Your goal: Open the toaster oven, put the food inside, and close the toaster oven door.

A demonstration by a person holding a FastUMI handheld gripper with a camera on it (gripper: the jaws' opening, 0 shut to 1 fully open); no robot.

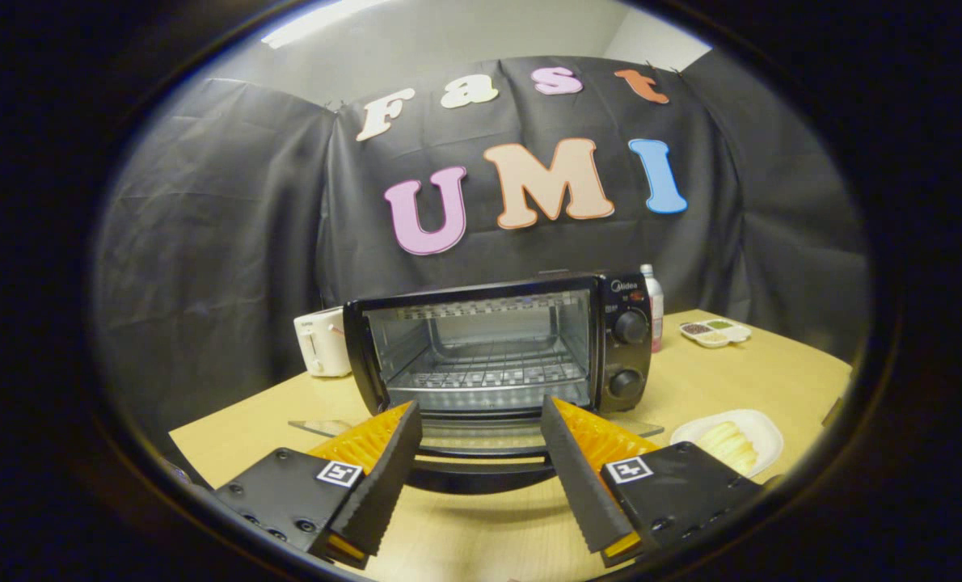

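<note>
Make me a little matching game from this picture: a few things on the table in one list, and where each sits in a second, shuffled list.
Things:
1. toaster oven
2. white toaster
3. plate of food
4. bottle

Places:
A. behind the oven, by its knob side
B. just ahead of the open fingers of the hand-held gripper, door folded down
C. beside the oven, on the side away from its knobs
D. on the table on the oven's knob side, nearer the gripper than the oven is

Pairs: 1-B, 2-C, 3-D, 4-A
</note>
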